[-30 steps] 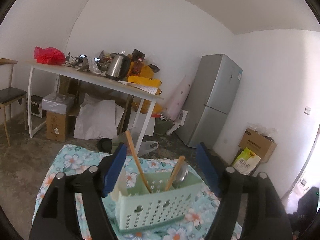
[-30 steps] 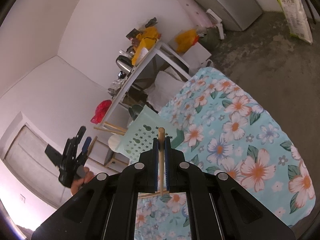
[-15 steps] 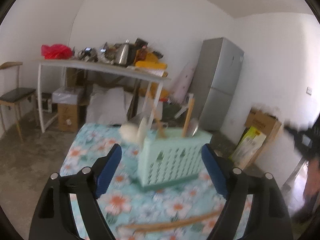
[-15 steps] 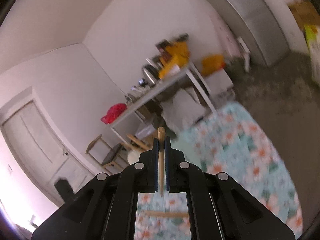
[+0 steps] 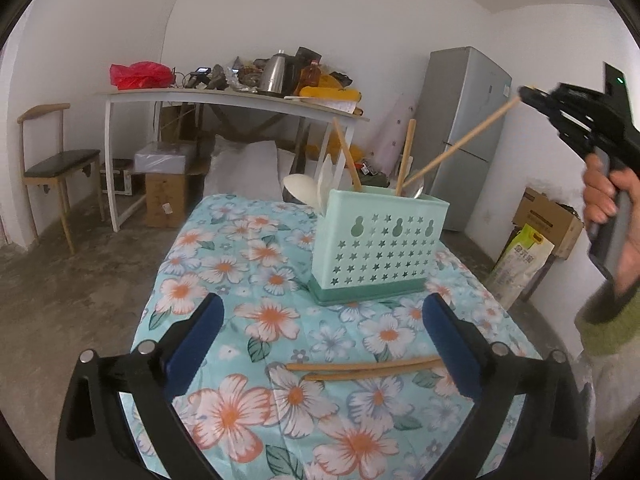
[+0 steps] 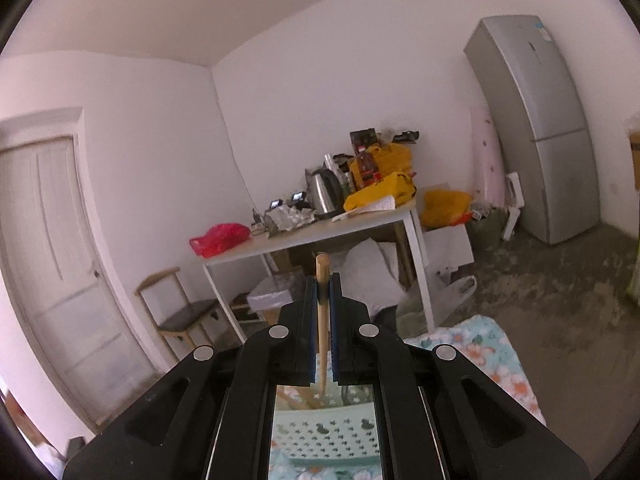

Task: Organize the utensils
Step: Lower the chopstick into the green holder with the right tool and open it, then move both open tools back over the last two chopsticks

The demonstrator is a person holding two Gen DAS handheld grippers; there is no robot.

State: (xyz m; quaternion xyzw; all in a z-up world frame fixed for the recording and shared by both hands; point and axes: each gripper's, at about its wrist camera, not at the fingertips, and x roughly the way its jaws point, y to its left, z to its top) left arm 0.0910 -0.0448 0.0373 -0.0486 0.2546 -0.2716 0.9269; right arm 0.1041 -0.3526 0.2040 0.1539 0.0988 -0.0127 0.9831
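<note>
The right gripper, clamped on a chopstick, lowers it into the green holder, and next must release; the left gripper stays apart.

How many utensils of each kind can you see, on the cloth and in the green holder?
Loose chopsticks, on cloth: 2
Upright chopstick, in holder: 1
Held chopstick, in right gripper: 1
Wood-handled spoon: 1
White spoon: 1
Total: 6

Both wrist views toward cluttered desk
</note>
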